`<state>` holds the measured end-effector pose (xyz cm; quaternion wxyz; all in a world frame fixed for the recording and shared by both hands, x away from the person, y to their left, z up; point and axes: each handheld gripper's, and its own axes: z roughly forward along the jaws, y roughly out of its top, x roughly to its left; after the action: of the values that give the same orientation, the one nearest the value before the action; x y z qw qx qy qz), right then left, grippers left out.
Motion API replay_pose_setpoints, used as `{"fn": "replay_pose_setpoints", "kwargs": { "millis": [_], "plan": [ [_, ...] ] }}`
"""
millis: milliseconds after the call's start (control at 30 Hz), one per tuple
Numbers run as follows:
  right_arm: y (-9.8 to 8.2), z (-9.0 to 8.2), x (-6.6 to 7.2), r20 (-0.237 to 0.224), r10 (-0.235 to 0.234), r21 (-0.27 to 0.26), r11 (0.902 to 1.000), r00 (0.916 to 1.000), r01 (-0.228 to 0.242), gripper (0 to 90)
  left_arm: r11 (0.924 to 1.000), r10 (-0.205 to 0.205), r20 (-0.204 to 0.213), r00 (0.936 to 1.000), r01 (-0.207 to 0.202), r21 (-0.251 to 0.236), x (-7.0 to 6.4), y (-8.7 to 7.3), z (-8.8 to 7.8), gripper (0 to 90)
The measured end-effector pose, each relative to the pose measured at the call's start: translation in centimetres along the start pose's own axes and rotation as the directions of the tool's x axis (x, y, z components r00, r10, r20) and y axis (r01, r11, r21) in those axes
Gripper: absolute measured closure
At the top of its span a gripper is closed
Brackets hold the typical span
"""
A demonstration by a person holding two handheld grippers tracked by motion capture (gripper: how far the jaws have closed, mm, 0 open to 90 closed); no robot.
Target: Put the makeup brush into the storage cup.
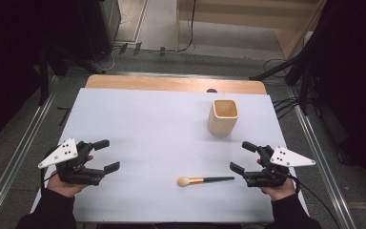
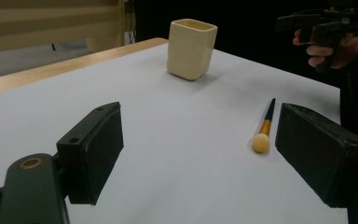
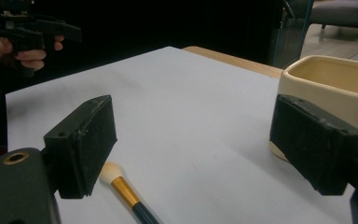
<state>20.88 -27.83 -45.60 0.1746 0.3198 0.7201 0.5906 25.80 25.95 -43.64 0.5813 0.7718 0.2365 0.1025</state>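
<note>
On the white table sheet (image 1: 147, 124) the work is lying well spread: a cream square cup (image 1: 223, 116) is standing upright toward the far right, and a makeup brush (image 1: 204, 180) is lying flat near the front edge, its pale bristle head pointing left and its dark handle pointing at the right gripper (image 1: 240, 157). That gripper is hovering just beside the handle tip with its 2 jaws standing wide apart and gripping nothing; the left gripper (image 1: 108, 155) is waiting well apart at the front left, equally wide and equally empty.

Judging by the layout, the right gripper is lining up to pick the brush for the cup. A good grasp is probably one taken across the gold ferrule or upper handle, with the jaws straddling the thin shaft squarely and pressing down close to the sheet, since a round, slim handle is likely to roll away from a skewed pinch.

Room is generous: bare sheet is stretching between brush and cup, so a lift and a short swing away from the person is looking unobstructed. The brush is sitting near the front edge, and the cup not far from the right edge, so a nudge there is risking a fall.
</note>
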Motion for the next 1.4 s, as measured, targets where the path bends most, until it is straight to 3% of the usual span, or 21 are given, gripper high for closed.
{"fn": "replay_pose_setpoints", "kwargs": {
  "millis": [1033, 1400],
  "plan": [
    [0.29, 0.37, -0.45, -0.014, 0.007, -0.013, 0.9999, 0.9999, -0.007, 15.2, 0.9999, -0.011, 0.001, 0.9999, 0.011, 0.002, 0.28, -0.06, -0.06, 16.0],
    [0.45, 0.28, -0.19, -0.007, -0.012, 0.005, 0.9999, 0.9999, 0.012, 15.3, 1.0, -0.001, 0.023, 0.9997, 0.001, 0.007, 0.07, 0.15, 0.4, 16.0]
  ]
}}
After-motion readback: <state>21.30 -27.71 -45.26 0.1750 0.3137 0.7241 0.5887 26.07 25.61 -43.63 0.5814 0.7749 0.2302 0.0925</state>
